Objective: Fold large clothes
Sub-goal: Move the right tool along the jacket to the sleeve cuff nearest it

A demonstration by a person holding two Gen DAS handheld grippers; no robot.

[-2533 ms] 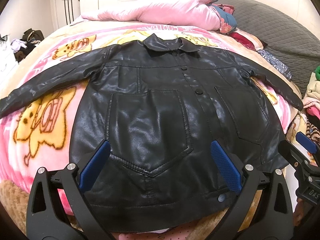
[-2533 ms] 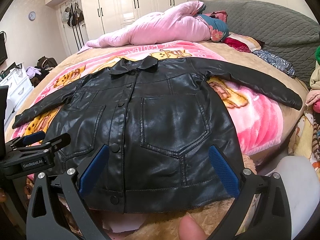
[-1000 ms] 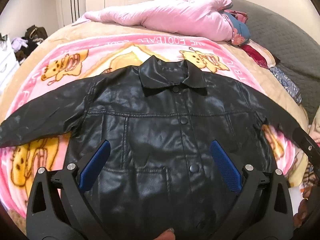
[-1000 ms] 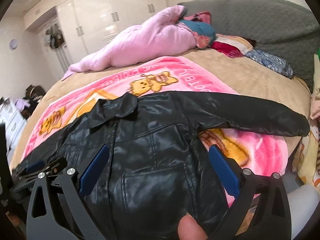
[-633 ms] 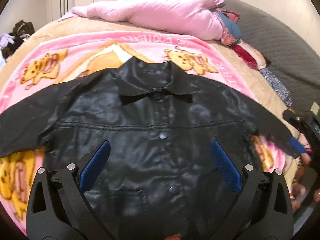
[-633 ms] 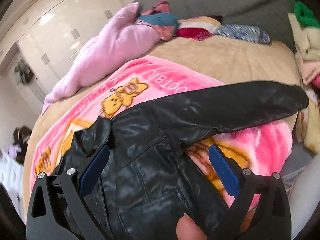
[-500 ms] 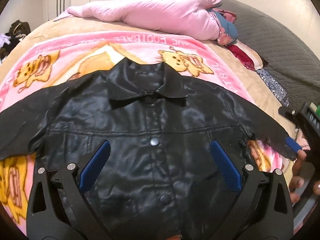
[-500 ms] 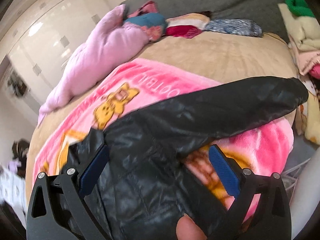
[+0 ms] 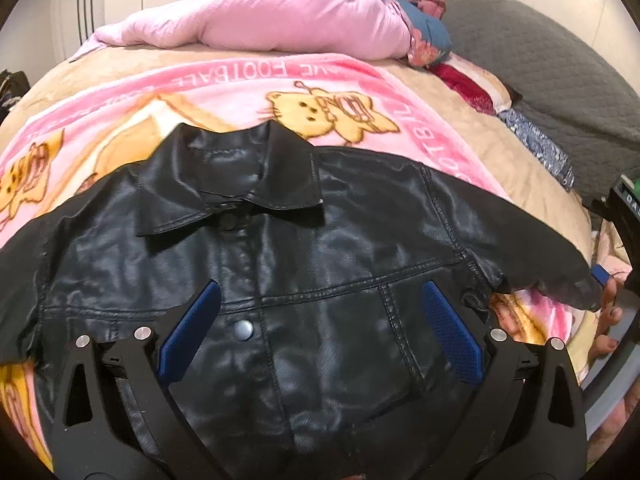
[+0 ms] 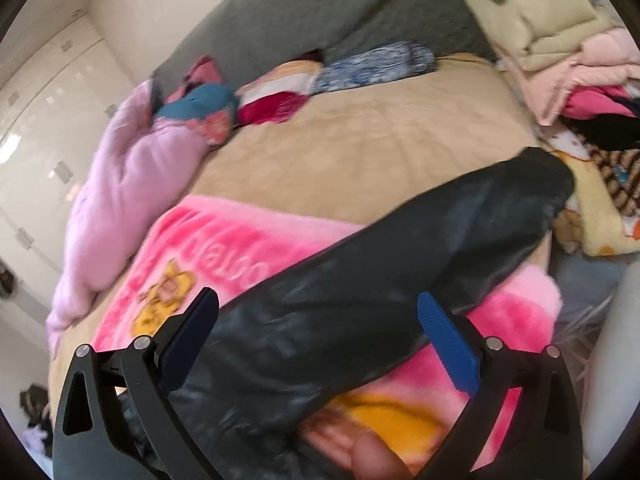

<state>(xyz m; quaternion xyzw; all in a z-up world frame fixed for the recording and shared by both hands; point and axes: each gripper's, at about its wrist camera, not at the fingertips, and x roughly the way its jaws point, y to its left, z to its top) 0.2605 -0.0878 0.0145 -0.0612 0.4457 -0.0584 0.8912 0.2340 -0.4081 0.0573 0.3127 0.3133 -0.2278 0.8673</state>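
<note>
A black leather jacket (image 9: 340,248) lies face up and buttoned on a pink cartoon blanket (image 9: 248,76), collar (image 9: 240,184) at the far end. My left gripper (image 9: 320,332) is open and empty, hovering over the jacket's chest. My right gripper (image 10: 316,340) is open and empty, hovering over the jacket's right sleeve (image 10: 400,264), which stretches to the bed's right edge. The right gripper's blue fingertip (image 9: 600,274) shows in the left wrist view by the sleeve's cuff (image 9: 572,284).
A pink duvet (image 9: 280,12) and pillows (image 10: 276,92) lie at the far end of the bed. A grey headboard (image 9: 540,60) runs along the right. A pile of clothes (image 10: 580,72) sits beyond the bed's right edge.
Both grippers have moved forward from the hem toward the collar end. The right gripper has swung right onto the sleeve. The jacket has not moved.
</note>
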